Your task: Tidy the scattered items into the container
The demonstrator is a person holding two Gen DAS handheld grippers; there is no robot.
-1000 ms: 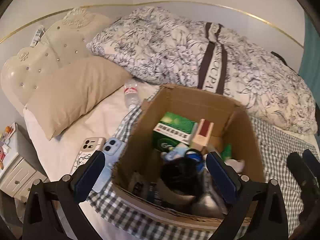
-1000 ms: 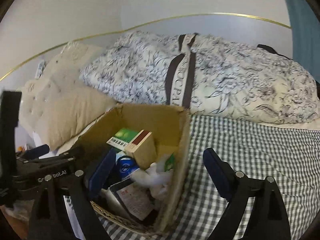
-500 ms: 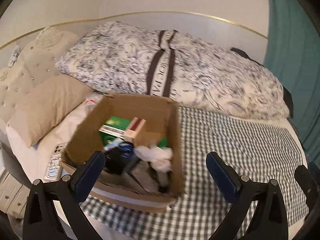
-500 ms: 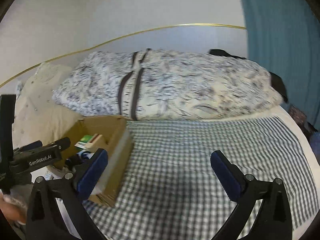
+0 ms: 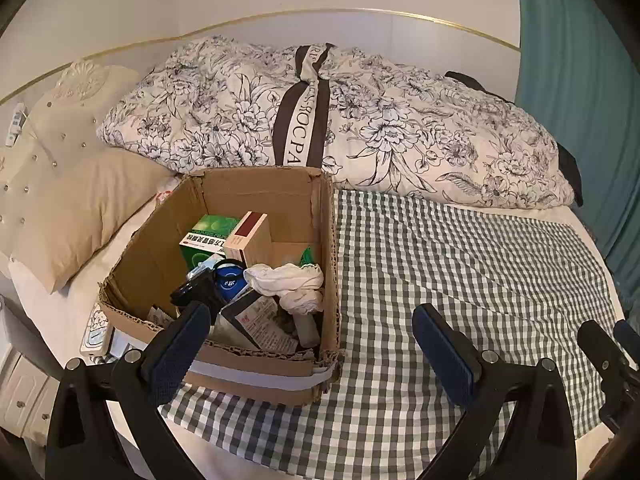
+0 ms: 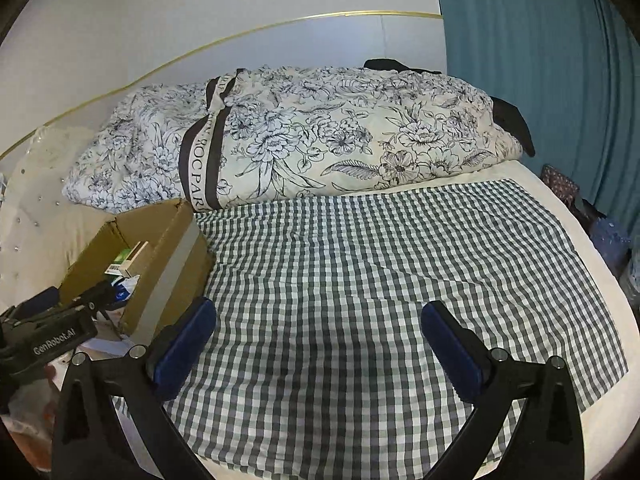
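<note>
**Hidden and cut off**

The left hand-held gripper [image 5: 310, 344] covers the near-left corner of the cardboard box [image 5: 256, 376]. Items at the box bottom lie under a white cloth [image 5: 292, 280] and cannot be told apart. A phone [image 5: 96, 330] peeks from behind the box. The picture's edge cuts the nightstand [image 5: 20, 396].

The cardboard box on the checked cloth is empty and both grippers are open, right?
Not quite. The left wrist view shows the cardboard box holds things: a green carton, a white cloth. It does sit on the checked cloth, and the left gripper and right gripper are open.
</note>
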